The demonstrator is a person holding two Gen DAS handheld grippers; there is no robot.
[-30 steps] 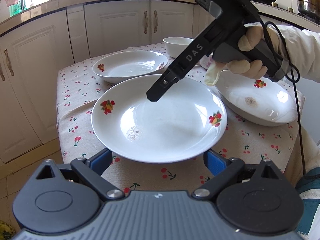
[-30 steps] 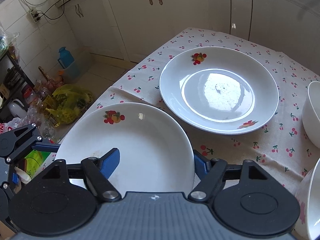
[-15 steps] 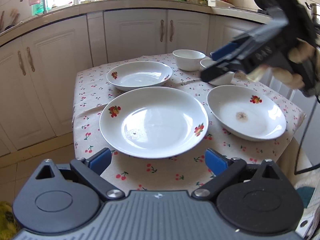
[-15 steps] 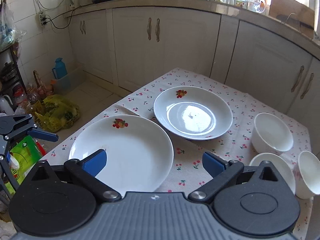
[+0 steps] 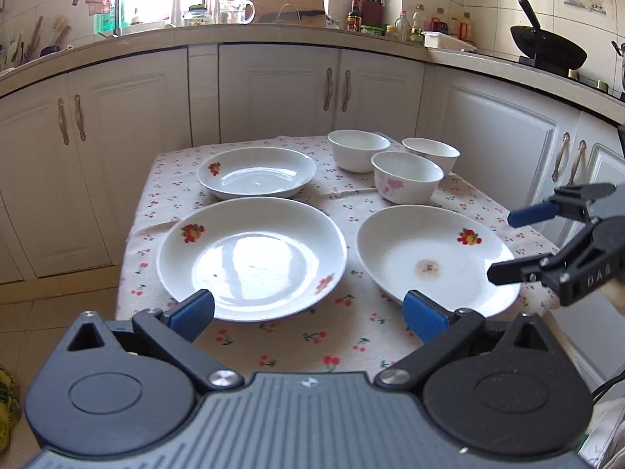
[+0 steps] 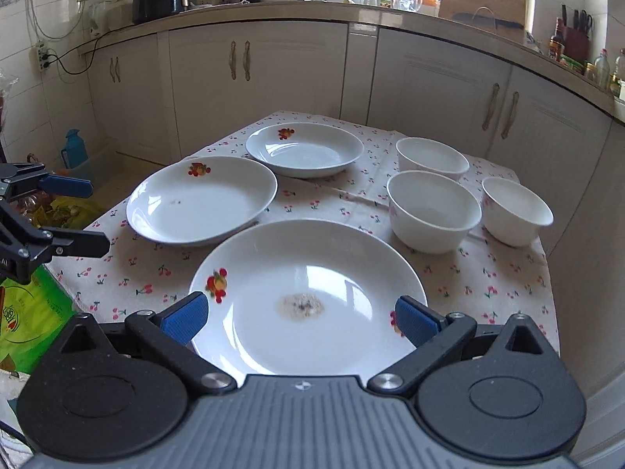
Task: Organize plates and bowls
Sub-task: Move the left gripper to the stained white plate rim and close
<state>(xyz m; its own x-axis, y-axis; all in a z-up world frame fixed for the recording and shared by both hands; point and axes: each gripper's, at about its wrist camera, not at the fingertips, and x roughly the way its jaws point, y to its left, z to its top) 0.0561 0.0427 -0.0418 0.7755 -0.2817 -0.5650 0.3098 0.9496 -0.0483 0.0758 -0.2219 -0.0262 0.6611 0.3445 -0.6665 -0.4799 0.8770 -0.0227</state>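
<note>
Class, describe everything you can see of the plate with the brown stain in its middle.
The stained plate is round, white and glossy, likely ceramic, with a shallow well and a raised rim. A brownish speckled stain sits at its centre; a red-and-yellow fruit motif marks the rim. It lies flat, right way up, on the cherry-print tablecloth near the table's front edge, touching no other dish. The right gripper is open, its fingers either side of the near rim, not gripping.

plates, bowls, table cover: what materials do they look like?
White fruit-decal plates: likely glazed ceramic or porcelain, glossy, with sharp window reflections.
White rounded bowls: probably the same glazed ware, smooth sheen, one with a pink flower print.
Cherry-print tablecloth: woven fabric, matte, with creases and draped edges.
</note>
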